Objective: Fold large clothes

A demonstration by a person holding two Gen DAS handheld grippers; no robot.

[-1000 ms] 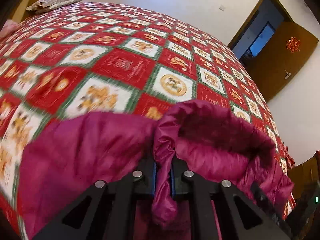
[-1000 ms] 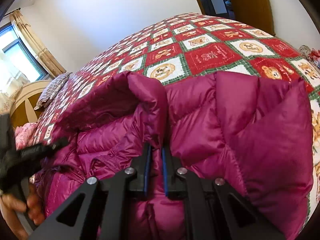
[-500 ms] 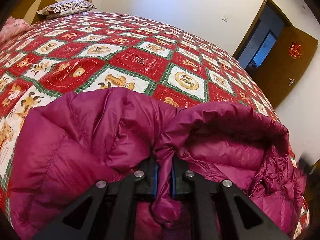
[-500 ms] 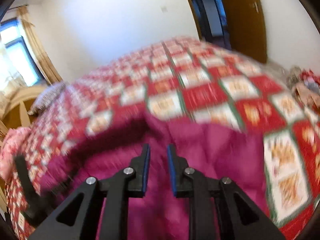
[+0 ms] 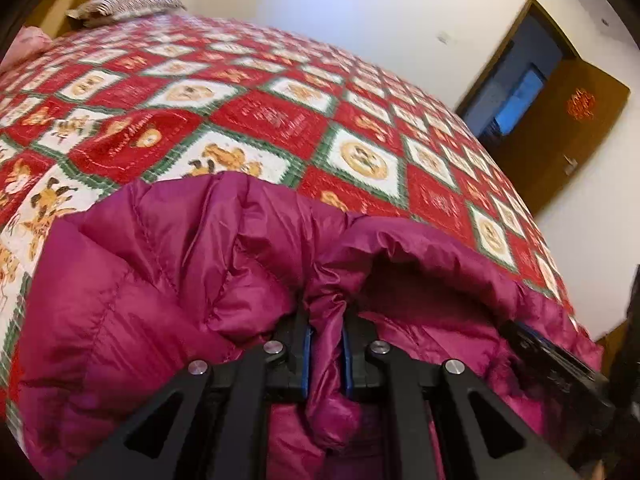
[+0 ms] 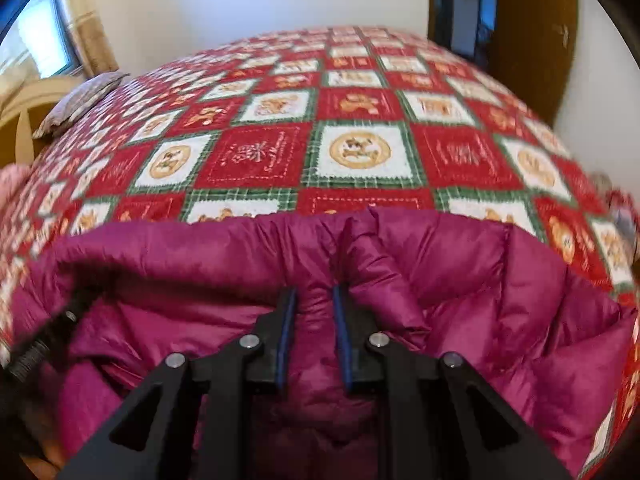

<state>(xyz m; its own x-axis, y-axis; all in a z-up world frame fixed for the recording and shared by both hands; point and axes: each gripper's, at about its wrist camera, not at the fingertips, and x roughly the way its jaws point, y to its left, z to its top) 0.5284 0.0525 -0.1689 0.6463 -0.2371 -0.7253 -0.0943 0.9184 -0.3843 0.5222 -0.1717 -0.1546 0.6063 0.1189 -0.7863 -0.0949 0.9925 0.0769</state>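
- The left jaws point(image 5: 325, 344) pinch a thin fold of the jacket point(image 5: 140, 300) hard between their blue pads, and the cloth bunches out below them.
- The right jaws point(image 6: 314, 320) have just been opening. They stand a little apart with a puffy ridge of the jacket rising between them, and I cannot tell whether the pads bite on it or only flank it.
- The jacket lies on the bed point(image 6: 352, 152) at the near edge, its far hem resting on the checked cover and its lining gaping open between the two grippers.
- The step in hand looks like getting a fresh hold on the right side, so that both hands can carry the near edge over.
- To do it well, close the right jaws on the outer shell and lining together. This slick, padded cloth will likely slip out of a shallow bite, so take the ridge deep between the pads.
- Keep the left pinch firm and quiet meanwhile, since it anchors the garment.
- Match the two holds along the same edge. An uneven pair would probably skew the fold.
- Lift only enough to clear the bulk, then lay it flat and let the trapped air settle.
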